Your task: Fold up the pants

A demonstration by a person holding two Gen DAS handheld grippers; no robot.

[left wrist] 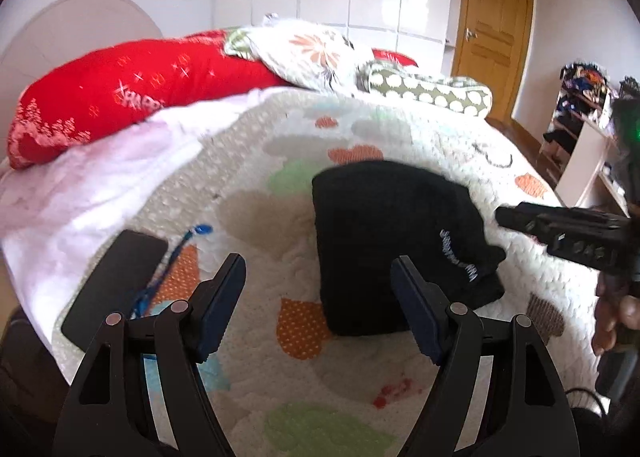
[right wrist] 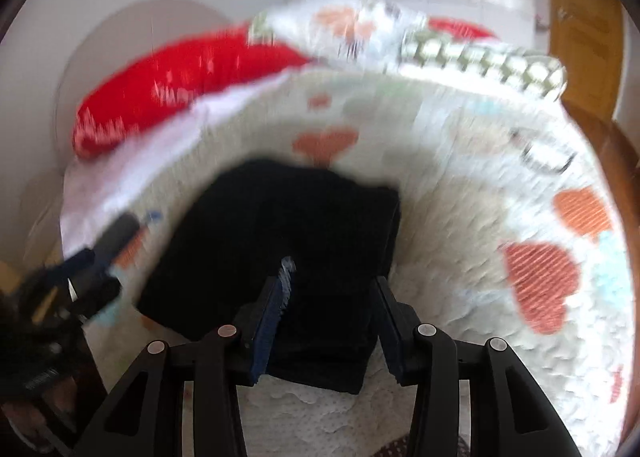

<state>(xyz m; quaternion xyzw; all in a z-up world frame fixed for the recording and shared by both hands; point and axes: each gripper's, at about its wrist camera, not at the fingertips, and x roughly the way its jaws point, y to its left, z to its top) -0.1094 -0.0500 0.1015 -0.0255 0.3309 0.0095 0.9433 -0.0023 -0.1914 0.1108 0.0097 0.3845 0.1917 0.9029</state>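
Folded black pants [left wrist: 396, 241] are left on the bed [left wrist: 280, 161]; both tongs, left [left wrist: 318, 309] and right [right wrist: 326, 321], are held apart, empty; edges should be squared.

Matt black cloth pants [left wrist: 384, 233]

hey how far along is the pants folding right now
Done: the black fabric pants lie folded into a compact stack on the heart-patterned quilt. In hand: nothing; the left gripper and right gripper are open. Left: at most tidying.
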